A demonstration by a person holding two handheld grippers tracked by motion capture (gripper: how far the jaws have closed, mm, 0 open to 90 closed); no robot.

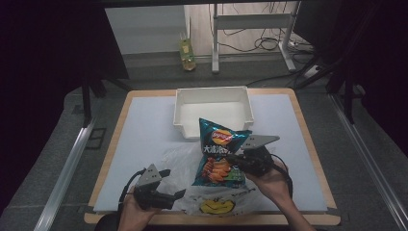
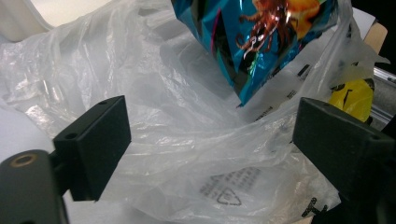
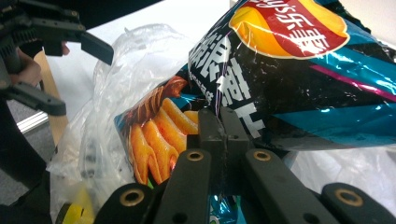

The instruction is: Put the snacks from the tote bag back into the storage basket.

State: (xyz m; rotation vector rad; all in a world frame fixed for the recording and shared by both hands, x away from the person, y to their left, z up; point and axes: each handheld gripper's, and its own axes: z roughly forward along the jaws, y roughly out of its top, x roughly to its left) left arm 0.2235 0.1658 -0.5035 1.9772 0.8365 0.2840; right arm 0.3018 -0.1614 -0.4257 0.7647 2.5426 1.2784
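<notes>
The right gripper (image 1: 236, 160) is clamped on the side edge of a teal chip bag (image 1: 220, 153); in the right gripper view its two black jaws stand pressed together with a thin fold of the chip bag (image 3: 280, 74) pinched between them, the printed face of the bag spreading up and to the right above the pads. In the high view the bag hangs upright and slightly tilted, its top corner overlapping the front wall of the white bin (image 1: 182, 111) and its lower end over the crumpled clear plastic bag (image 1: 180, 161) that lies on the pale mat (image 1: 144, 125). The left gripper (image 1: 180, 195) sits near the table's front edge, low and to the left of the chip bag, well clear of it. In the left gripper view its jaws stand wide apart, with the rumpled film of the plastic bag (image 2: 187, 140) lying loose in the gap between them and neither pad pressing on it; the bottom corner of the chip bag (image 2: 243, 88) hangs just above and beyond that gap. A yellow smiley print (image 1: 216, 207) on the plastic bag shows near the front edge of the table, between the two hands.
</notes>
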